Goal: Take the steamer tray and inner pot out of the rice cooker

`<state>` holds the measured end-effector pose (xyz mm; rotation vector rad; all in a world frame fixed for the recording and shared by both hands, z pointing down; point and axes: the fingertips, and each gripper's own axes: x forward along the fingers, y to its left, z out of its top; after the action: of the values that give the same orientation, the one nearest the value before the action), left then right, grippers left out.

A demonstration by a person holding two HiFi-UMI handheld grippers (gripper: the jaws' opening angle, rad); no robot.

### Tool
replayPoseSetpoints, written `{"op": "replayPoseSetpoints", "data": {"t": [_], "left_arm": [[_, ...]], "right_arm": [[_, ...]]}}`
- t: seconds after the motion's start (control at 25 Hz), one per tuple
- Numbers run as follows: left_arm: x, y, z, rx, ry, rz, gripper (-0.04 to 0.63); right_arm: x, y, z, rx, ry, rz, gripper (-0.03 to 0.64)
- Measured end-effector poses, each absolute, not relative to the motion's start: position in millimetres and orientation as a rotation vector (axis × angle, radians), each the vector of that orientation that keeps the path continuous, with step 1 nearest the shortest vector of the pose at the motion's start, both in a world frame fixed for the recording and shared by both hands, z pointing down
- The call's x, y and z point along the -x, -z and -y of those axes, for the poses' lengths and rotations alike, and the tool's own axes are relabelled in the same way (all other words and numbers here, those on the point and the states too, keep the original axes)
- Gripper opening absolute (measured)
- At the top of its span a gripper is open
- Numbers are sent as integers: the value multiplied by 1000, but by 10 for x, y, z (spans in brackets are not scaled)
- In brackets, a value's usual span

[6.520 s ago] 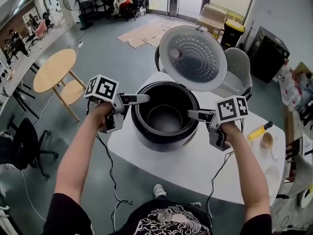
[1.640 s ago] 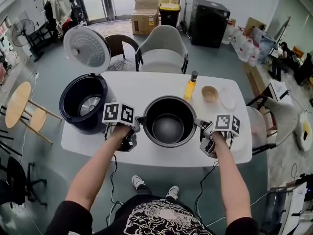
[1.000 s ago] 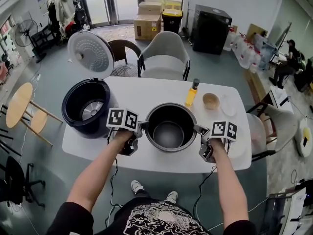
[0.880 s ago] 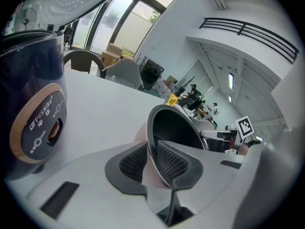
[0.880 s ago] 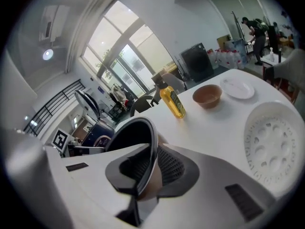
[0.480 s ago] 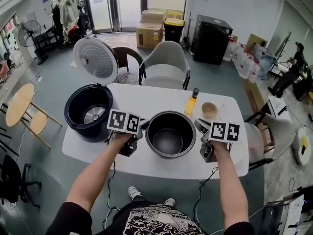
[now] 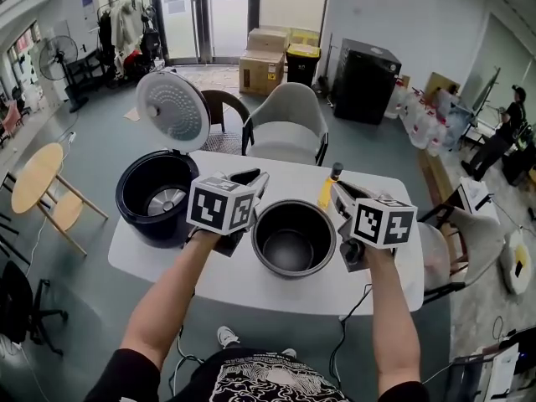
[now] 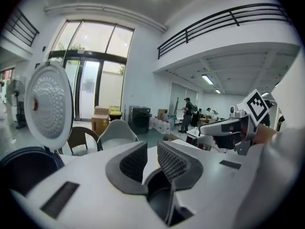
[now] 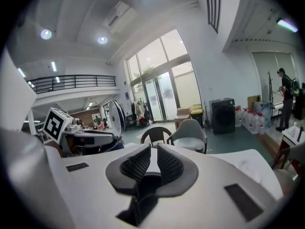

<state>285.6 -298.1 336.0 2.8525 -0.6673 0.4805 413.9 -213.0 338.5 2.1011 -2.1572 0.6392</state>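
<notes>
Your left gripper (image 7: 256, 177) and right gripper (image 7: 336, 188) hang empty, jaws a narrow slit apart, flanking the inner pot (image 7: 290, 250) on the bench (image 7: 251, 290) beside the rice cooker (image 7: 138, 218); a careless right swing could topple the yellow bottle (image 7: 326, 193); the pot stands near the front edge; overhead is free.

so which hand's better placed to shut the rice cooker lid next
Left, probably. The left gripper hangs beside the open rice cooker at the table's left end; the right gripper is beyond the inner pot and would have to cross it.
</notes>
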Motion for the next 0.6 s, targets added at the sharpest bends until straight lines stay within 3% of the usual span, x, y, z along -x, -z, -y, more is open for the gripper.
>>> {"op": "replayPoseSetpoints", "data": {"t": [0.24, 0.6], "left_arm": [[-2688, -3064, 2985, -2948, -338, 778, 75], [-2570, -3114, 2877, -2972, -330, 819, 55]], "right_arm": [[-4144, -3070, 2037, -2231, -346, 2082, 41], [-4069, -3037, 1896, -2287, -202, 2015, 14]]}}
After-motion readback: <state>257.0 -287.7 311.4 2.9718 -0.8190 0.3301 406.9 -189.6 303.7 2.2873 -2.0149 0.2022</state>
